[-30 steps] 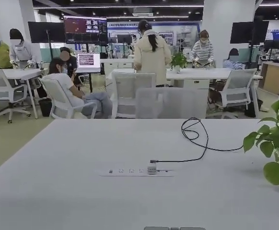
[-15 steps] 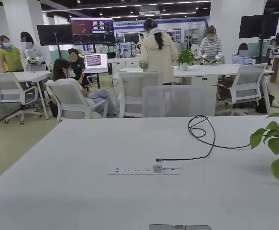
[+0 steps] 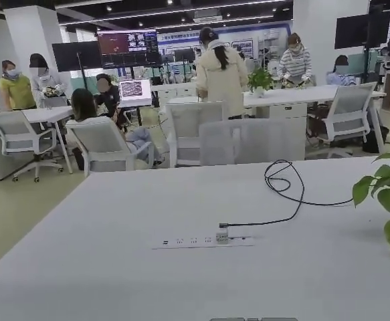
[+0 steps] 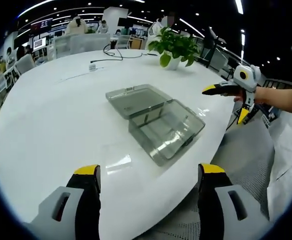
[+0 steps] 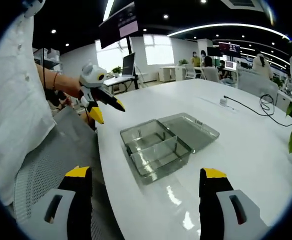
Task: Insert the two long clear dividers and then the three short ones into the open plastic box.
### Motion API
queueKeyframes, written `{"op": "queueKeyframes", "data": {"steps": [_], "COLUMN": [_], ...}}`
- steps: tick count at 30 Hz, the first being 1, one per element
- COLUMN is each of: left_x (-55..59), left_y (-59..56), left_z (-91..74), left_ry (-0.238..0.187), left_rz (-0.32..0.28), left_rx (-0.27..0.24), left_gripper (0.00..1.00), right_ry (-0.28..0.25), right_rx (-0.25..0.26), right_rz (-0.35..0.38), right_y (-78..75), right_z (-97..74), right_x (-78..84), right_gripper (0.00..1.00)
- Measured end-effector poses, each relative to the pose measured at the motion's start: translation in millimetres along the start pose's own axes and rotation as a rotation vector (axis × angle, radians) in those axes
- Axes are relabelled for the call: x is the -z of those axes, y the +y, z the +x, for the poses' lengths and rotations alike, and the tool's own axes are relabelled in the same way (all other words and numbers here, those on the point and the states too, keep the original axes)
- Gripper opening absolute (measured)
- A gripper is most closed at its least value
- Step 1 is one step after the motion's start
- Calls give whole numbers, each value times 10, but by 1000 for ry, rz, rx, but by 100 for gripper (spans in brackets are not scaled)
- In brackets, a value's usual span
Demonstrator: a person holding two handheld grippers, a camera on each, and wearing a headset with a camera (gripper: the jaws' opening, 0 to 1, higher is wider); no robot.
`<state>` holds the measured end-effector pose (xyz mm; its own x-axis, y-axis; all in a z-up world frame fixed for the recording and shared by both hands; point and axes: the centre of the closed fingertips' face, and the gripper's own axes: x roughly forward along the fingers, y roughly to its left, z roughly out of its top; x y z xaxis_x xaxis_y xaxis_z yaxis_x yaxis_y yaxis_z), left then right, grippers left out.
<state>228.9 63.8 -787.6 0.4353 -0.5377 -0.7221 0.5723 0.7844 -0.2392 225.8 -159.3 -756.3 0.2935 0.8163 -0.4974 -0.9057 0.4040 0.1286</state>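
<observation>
Before starting any insertion: approach step.
Left tongs [image 4: 148,172] and right tongs [image 5: 146,175] spread, empty; next, likely pinch clear sheet [image 4: 116,161] near open box [image 4: 166,131].

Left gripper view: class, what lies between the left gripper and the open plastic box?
In the left gripper view, bare white table, save a faint clear sheet, perhaps a divider, just before the box.

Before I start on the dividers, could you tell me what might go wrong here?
The open box sits close to the table edge, so a push while inserting might slide it off. What looks like a clear divider lies flat on the white top, faint and likely awkward for the open left gripper to pinch.
</observation>
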Motion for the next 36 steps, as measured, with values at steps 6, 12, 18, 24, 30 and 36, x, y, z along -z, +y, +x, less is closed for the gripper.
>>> {"op": "queueKeyframes", "data": {"steps": [6,12,18,24,30,36], "left_x": [147,219,307,397,394,397], "left_y": [171,226,317,387,399,451], "left_z": [142,254,346,375,389,376], "left_ry": [93,159,223,286,292,314], "left_rz": [-63,-39,-30,13,14,34], "left_rx": [-65,-115,-183,-232,-246,-263], "left_gripper": [75,66,58,50,47,41], "right_ry": [-15,-32,-34,-57,-69,-73], "right_rx": [7,10,10,20,28,28], "right_rz": [11,15,17,20,33,42], "right_y": [-24,-11,20,17,21,35], "right_z": [-21,-18,-14,-28,-34,-22], "right_x": [13,5,10,-34,-39,-11], "right_gripper": [87,87,86,86,85,85]}}
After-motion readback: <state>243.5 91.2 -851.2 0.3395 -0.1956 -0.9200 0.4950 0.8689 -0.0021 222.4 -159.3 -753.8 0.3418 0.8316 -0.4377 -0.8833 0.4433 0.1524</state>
